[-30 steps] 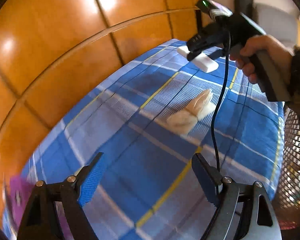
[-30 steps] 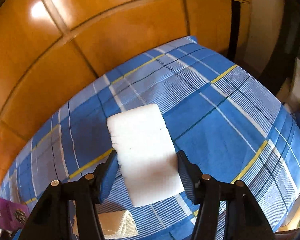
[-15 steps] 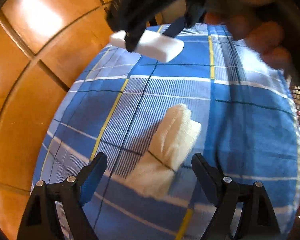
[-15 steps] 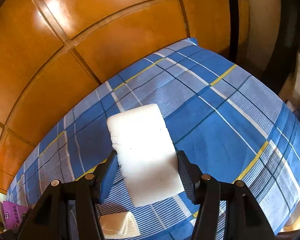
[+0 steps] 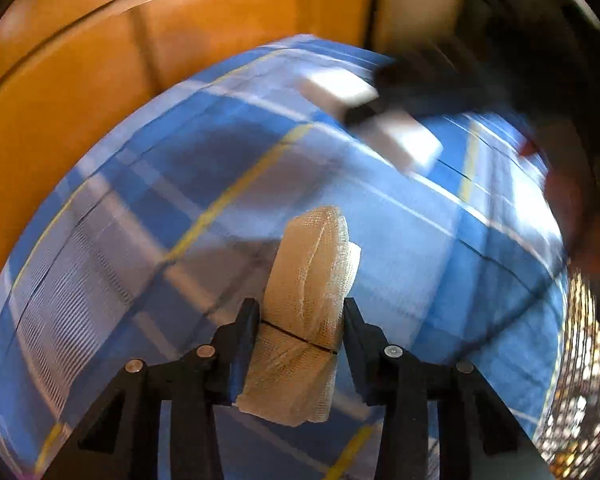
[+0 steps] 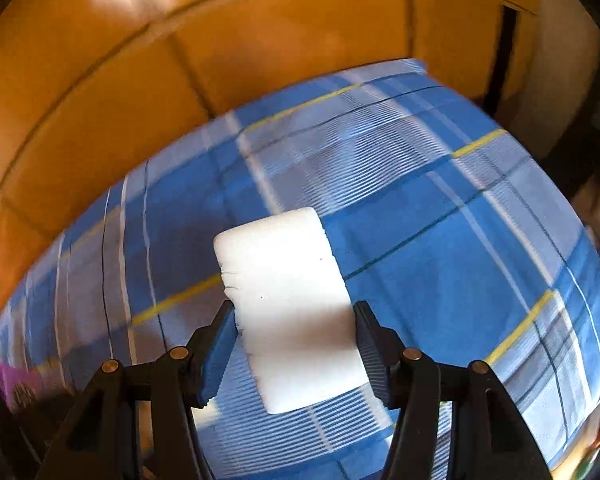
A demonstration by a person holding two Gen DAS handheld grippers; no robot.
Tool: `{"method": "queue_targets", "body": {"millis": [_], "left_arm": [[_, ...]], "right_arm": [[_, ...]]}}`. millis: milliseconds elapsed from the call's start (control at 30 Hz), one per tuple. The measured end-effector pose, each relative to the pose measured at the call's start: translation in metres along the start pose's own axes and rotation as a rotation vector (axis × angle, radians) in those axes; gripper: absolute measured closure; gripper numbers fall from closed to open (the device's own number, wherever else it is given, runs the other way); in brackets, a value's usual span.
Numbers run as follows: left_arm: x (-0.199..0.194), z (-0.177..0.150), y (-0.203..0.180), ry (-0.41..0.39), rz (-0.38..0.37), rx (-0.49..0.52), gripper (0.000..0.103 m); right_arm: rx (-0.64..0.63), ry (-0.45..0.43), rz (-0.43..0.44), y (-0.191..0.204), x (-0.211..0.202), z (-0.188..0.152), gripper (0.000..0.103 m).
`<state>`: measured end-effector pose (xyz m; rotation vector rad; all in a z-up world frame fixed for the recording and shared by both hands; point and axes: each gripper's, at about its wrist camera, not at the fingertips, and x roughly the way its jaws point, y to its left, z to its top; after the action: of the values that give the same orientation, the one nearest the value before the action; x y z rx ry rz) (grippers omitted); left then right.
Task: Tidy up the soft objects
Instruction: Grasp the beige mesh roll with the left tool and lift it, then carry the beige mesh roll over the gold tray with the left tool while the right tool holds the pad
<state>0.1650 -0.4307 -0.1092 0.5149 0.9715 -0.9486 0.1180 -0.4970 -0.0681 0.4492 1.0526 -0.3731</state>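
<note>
My left gripper [image 5: 298, 320] is shut on a beige mesh-wrapped sponge [image 5: 308, 280] and holds it over the blue plaid bed cover [image 5: 148, 240]. My right gripper [image 6: 294, 328] is shut on a white foam block [image 6: 284, 280], held above the same cover [image 6: 440, 260]. In the left wrist view the white block [image 5: 404, 140] and the right gripper [image 5: 412, 92] appear blurred at the upper right.
An orange wooden panelled wall [image 5: 80, 80] runs behind the bed and also shows in the right wrist view [image 6: 180, 60]. A metal mesh basket [image 5: 576, 380] stands at the right edge. A purple packet [image 6: 16, 380] lies at the lower left.
My left gripper has moved in over the beige sponge, closed on it and lifted it. My right gripper still holds the white block and has shifted a little.
</note>
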Motion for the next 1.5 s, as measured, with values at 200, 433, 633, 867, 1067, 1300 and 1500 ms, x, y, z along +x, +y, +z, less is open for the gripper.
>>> {"method": "queue_targets", "body": {"millis": [200, 433, 633, 867, 1067, 1300, 1500], "left_arm": [[-0.041, 0.014, 0.061, -0.05, 0.122, -0.258, 0.061], [-0.114, 0.025, 0.124, -0.147, 0.253, -0.442, 0.061], [-0.187, 0.014, 0.193, -0.228, 0.391, -0.561, 0.061], [-0.262, -0.058, 0.278, -0.244, 0.556, -0.738, 0.061], [-0.309, -0.144, 0.315, -0.246, 0.652, -0.823, 0.061], [-0.356, -0.254, 0.305, -0.307, 0.732, -0.872, 0.061], [-0.377, -0.342, 0.276, -0.333, 0.756, -0.909, 0.061]], "right_arm": [[-0.202, 0.086, -0.008, 0.039, 0.021, -0.012, 0.045], [-0.44, 0.1, -0.06, 0.077, 0.034, -0.037, 0.045], [-0.428, 0.095, -0.052, 0.074, 0.034, -0.039, 0.044], [-0.456, 0.072, -0.075, 0.078, 0.032, -0.042, 0.044], [-0.477, 0.056, -0.085, 0.079, 0.03, -0.047, 0.044], [-0.489, 0.033, -0.099, 0.08, 0.036, -0.045, 0.044], [-0.512, 0.013, -0.13, 0.084, 0.033, -0.053, 0.044]]}}
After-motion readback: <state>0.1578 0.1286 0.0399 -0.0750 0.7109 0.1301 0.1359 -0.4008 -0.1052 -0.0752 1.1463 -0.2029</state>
